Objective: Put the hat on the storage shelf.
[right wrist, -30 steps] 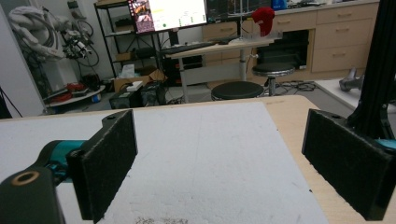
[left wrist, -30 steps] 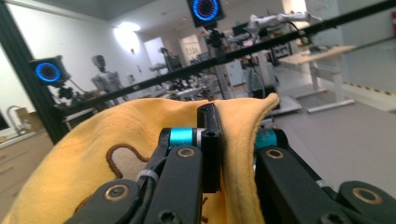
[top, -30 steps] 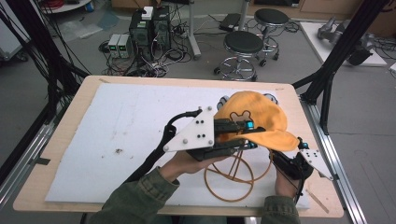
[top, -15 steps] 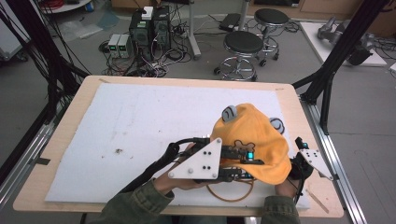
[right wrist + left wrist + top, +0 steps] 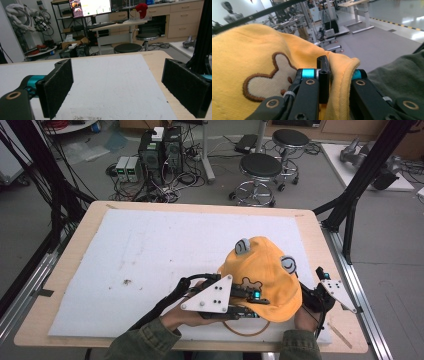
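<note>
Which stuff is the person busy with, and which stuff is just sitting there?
Busy with:
yellow cap, pinched at its edge by the left gripper
right gripper, open beside the cap

Just sitting there:
tan loop under the cap
two stools
computer boxes on the floor

No lettering, number or brand can be made out anywhere. The computer monitor with a bright green and white screen [image 5: 90, 7] in the right gripper view carries what may be rows of text, too small to read. The orange fabric cap [image 5: 257, 62] bears an embroidered bear shape, no words.
</note>
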